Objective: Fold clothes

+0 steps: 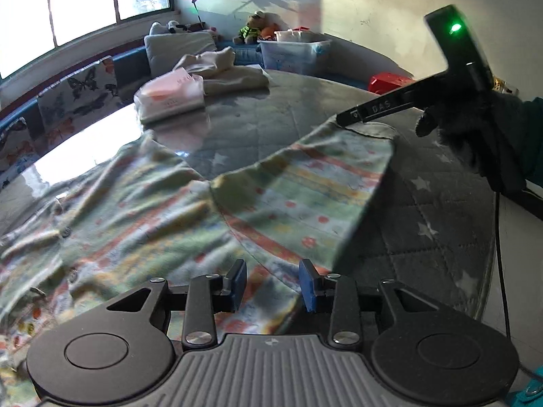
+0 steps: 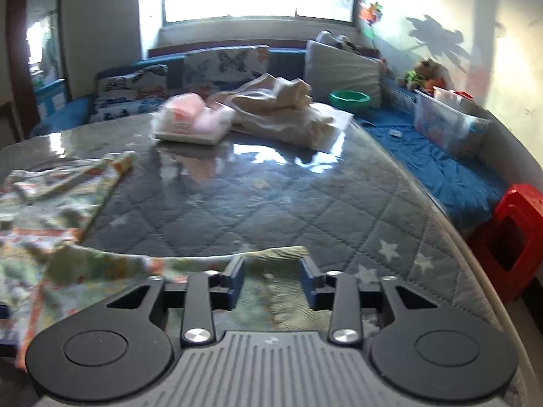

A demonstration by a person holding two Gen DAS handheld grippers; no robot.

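A green, orange and white patterned garment (image 1: 163,217) lies spread on the grey quilted table (image 1: 271,129). My left gripper (image 1: 273,285) is open, its blue pads just above the garment's near hem. My right gripper (image 2: 271,281) is open, with the green ribbed cuff (image 2: 278,257) of the garment's sleeve between its jaws. In the left wrist view the right gripper (image 1: 346,118) rests its fingers on the sleeve end (image 1: 366,135), held by a gloved hand. The garment's body (image 2: 44,203) lies to the left in the right wrist view.
A folded pink and white garment (image 1: 169,96) and a cream pile (image 1: 230,71) lie at the table's far side. Behind are butterfly cushions (image 1: 81,88), a grey pillow (image 2: 342,68), a green bowl (image 2: 349,98), a plastic storage box (image 2: 448,125) and a red stool (image 2: 509,237).
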